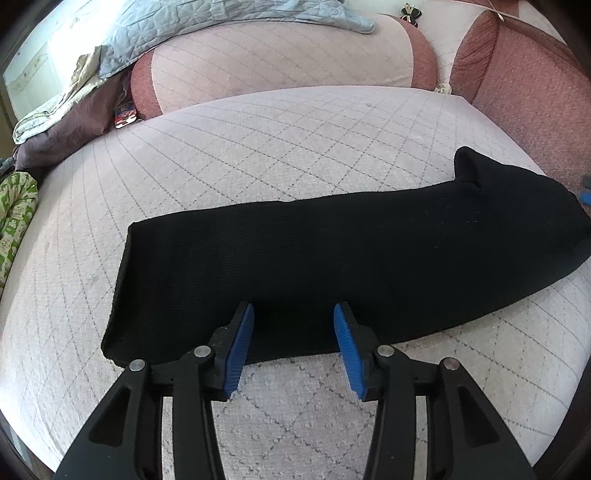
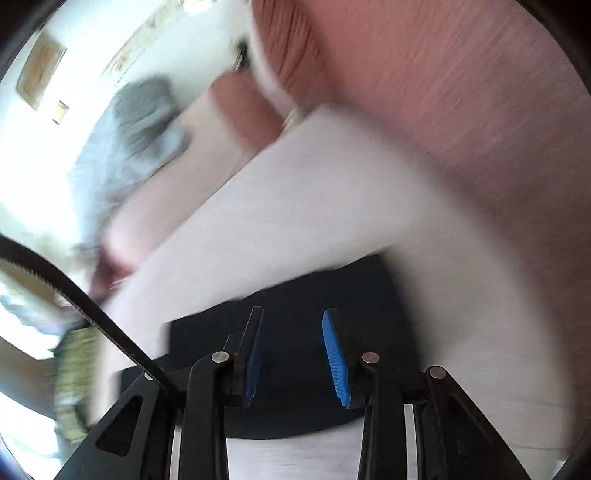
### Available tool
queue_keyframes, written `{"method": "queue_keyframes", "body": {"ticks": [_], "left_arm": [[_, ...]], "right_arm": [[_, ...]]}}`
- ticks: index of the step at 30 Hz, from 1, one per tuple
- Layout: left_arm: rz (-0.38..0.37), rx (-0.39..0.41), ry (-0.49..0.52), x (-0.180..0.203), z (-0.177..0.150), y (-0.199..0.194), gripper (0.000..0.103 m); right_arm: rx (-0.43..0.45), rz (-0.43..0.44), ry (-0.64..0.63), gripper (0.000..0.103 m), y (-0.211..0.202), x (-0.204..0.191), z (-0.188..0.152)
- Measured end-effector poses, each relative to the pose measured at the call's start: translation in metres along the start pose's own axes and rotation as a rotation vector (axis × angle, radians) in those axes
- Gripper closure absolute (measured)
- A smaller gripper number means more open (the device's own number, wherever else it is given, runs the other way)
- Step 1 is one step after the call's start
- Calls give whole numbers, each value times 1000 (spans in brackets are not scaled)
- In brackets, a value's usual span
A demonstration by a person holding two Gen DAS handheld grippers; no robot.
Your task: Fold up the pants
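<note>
On the cushion, folded pants lie flat — far side bare.

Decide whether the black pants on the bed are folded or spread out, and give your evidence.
Folded. The black pants lie on the mattress as one long narrow band, with no separate legs showing and a doubled edge at the left end.

Looked like a home, living room or bedroom corner. Big upholstered couch seat with a pale quilted diamond-stitch cover, pinkish-red back cushion and armrest behind it. Light blue quilted blanket was thrown over the back, crumpled bedding piled at the left edge, green-patterned cloth beside it. Right wrist view showed a framed picture on a white wall (heavily blurred).
</note>
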State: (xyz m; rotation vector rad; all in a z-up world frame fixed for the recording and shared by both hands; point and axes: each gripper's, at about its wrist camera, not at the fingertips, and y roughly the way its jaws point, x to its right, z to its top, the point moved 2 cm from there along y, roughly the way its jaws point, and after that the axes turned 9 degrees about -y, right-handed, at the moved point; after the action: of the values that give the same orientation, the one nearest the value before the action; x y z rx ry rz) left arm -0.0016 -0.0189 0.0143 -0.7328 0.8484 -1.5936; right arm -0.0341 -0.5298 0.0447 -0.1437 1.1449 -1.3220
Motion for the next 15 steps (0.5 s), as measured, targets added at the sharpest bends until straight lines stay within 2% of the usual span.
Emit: {"method": "queue_keyframes", "body": {"ticks": [1, 2, 4, 5, 7, 8, 9, 10, 11, 13, 15], "left_arm": [[1, 1, 0, 0, 0, 0, 58], [0, 2, -1, -1, 0, 0, 58], [-10, 3, -3, -3, -1, 0, 58], [-17, 3, -6, -4, -1, 0, 57], [-22, 7, -3, -4, -1, 0, 57], [-26, 10, 0, -5, -1, 0, 57], [-29, 11, 0, -5, -1, 0, 57], [-34, 10, -3, -5, -1, -1, 57], [-46, 5, -11, -7, 0, -3, 57], [-62, 2, -30, -13, 0, -7, 57], [-77, -2, -63, -26, -2, -12, 57]], "right_arm": [[-37, 20, 13, 67, 14, 4, 1], [-58, 0, 16, 67, 26, 6, 3], [-65, -94, 22, 72, 40, 24, 9], [-43, -111, 31, 84, 39, 33, 12], [-11, -127, 104, 99, 36, 52, 21], [2, -139, 131, 100, 34, 56, 25], [22, -190, 131, 98, 31, 56, 29], [39, -298, 96, 86, 24, 50, 33], [49, -367, 44, 77, 18, 41, 35], [57, -379, -11, 71, 9, 23, 35], [63, -361, -43, 70, 3, 5, 35]]}}
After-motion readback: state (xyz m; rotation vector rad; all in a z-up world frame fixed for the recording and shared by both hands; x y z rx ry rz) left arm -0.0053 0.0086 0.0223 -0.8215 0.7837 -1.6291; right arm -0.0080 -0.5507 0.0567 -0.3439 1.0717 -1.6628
